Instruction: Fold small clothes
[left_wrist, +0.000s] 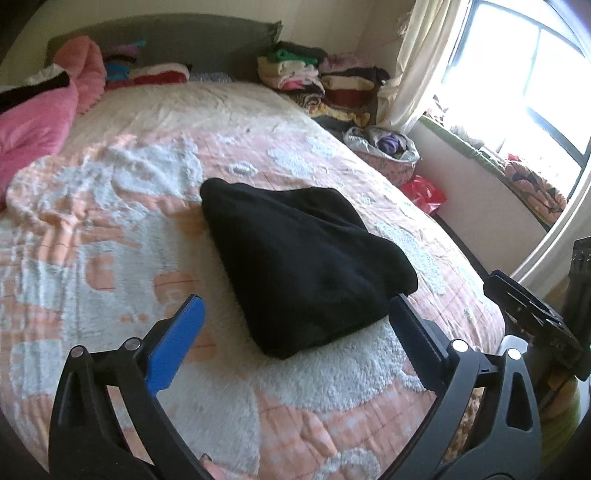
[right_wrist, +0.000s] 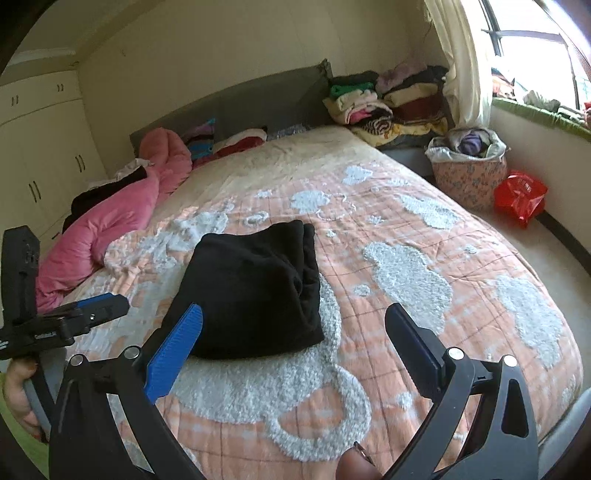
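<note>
Both sets of my fingers are spread wide and carrying nothing. My left gripper (left_wrist: 295, 310) hovers over the near edge of the bed (left_wrist: 110, 240), with the folded black garment (left_wrist: 295, 266) sitting just ahead, between its blue pad on the left and its dark pad on the right. I can't tell from this view whether the right pad tip touches the cloth; it overlaps the garment's near right corner.

My right gripper (right_wrist: 293, 321) is also spread, over the near part of the bed (right_wrist: 406, 258). The black garment (right_wrist: 255, 291) lies ahead and to the left of its centre line, partly behind the blue pad. No contact that I can confirm.

The garment is a compact folded bundle, layered edges showing on its right side in the right wrist view, resting flat on the peach and white bedspread in the middle-near zone of the bed.

From the right wrist view, my left gripper (right_wrist: 110, 304) shows at far left, low over the bedspread, left of the garment and apart from it. From the left wrist view, part of the right gripper body shows at far right.

Far side: pink quilt (right_wrist: 107, 229) at left, stacked clothes (right_wrist: 388, 103) at far right by the headboard, a floral basket (right_wrist: 469, 173) and a red bag (right_wrist: 521, 195) on the floor at right.
</note>
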